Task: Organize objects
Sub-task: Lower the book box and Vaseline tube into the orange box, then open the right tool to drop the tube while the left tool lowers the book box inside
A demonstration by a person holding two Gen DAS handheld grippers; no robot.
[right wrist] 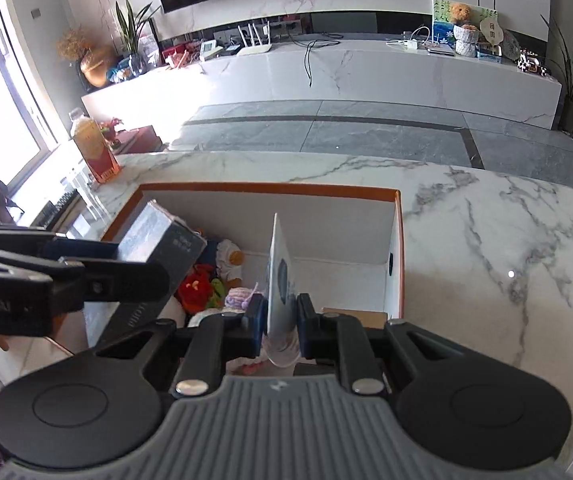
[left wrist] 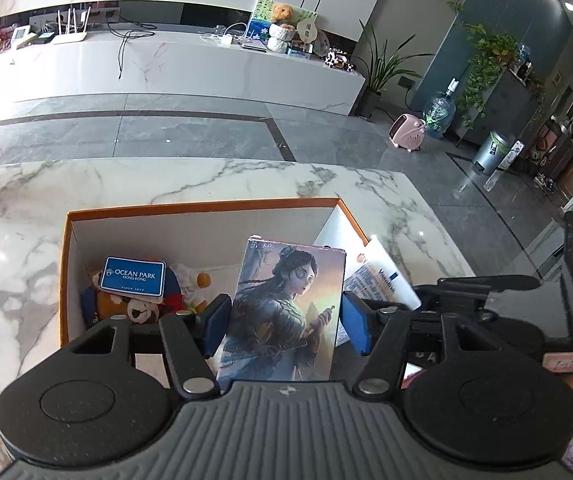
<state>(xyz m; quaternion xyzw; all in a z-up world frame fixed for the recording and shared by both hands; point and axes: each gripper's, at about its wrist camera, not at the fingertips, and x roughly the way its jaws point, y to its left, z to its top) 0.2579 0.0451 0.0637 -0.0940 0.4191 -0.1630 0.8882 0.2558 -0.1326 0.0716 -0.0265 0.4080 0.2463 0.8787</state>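
Observation:
An orange-rimmed white box stands on the marble table; it also shows in the right wrist view. My left gripper is shut on an illustrated figure box, held upright over the orange box; the same box shows in the right wrist view. My right gripper is shut on a flat white tube, held edge-on over the box; it shows in the left wrist view. Inside lie a plush toy with a blue Ocean Park tag and other soft toys.
A bottle of amber drink stands at the table's far left corner. The marble table extends right of the box. Beyond the table's far edge is grey floor and a long white cabinet.

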